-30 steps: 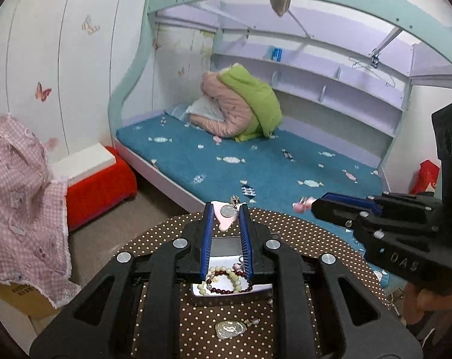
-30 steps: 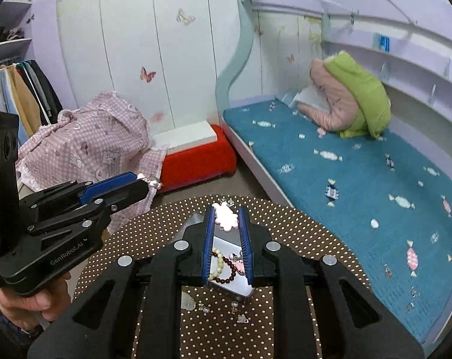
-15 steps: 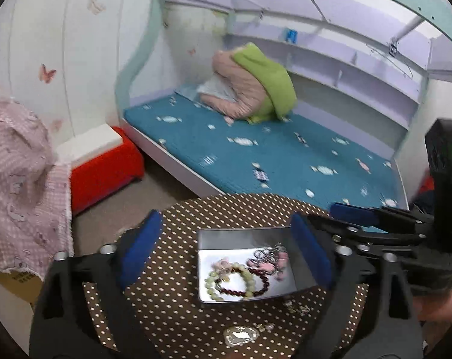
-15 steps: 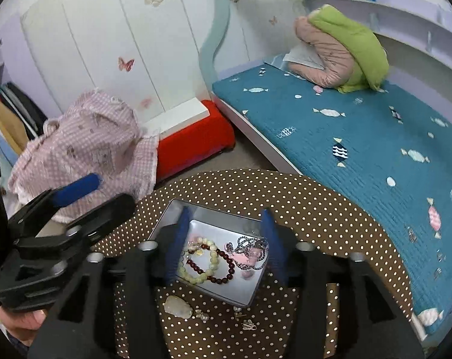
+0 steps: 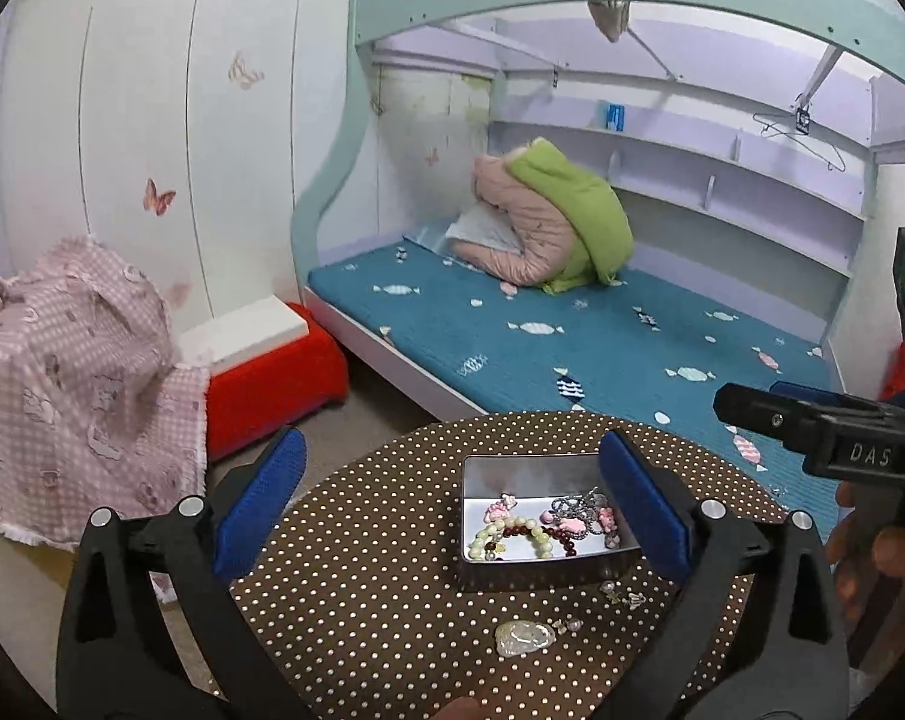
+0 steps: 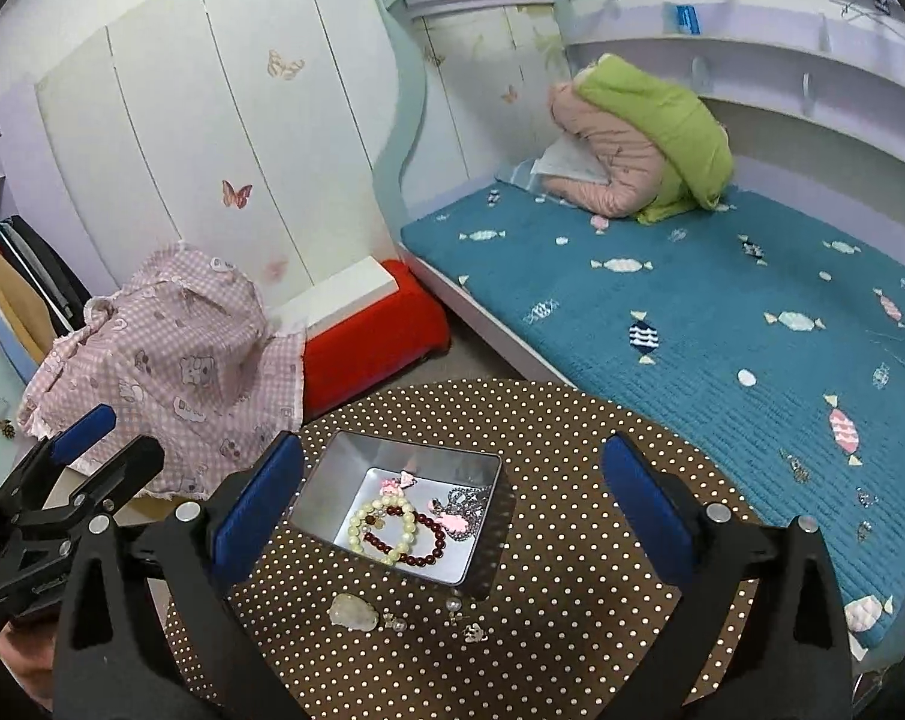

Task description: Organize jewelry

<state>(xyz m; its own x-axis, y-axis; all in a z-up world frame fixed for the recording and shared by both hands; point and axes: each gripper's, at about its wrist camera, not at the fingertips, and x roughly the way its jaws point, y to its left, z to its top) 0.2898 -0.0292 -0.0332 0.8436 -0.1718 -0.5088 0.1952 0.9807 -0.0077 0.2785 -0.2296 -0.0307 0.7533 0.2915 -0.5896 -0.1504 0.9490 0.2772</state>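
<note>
Hovering over a polka-dot worktop [image 5: 392,570], both tools empty: left hand-held gripper [image 5: 452,504] with jaws wide apart, just opened, nothing between the pads; right hand-held gripper [image 6: 452,504] likewise spread, just opened, nothing clamped. Metal tin [image 6: 332,480] near worktop centre, holding the sorted jewelry: cream bead bracelet [image 6: 368,525], dark red bead bracelet [image 6: 422,555], silver chain with pink charms [image 6: 461,510], small pink charm [image 6: 392,485] toward the far wall.

Still loose on the cloth, just in front of the tin: one pale translucent pendant [image 6: 351,612] and a scatter of tiny clear and metal bits [image 6: 467,630], perhaps four or five, too small to count surely.

Risks, as judged: tiny bits slipping from broad pads or flicking off the worktop edge onto floor or bed; wide jaws nudging the light tin; chain snagging the bracelets.

Count: two grippers, one tin, two bracelets, one chain, one pendant.
</note>
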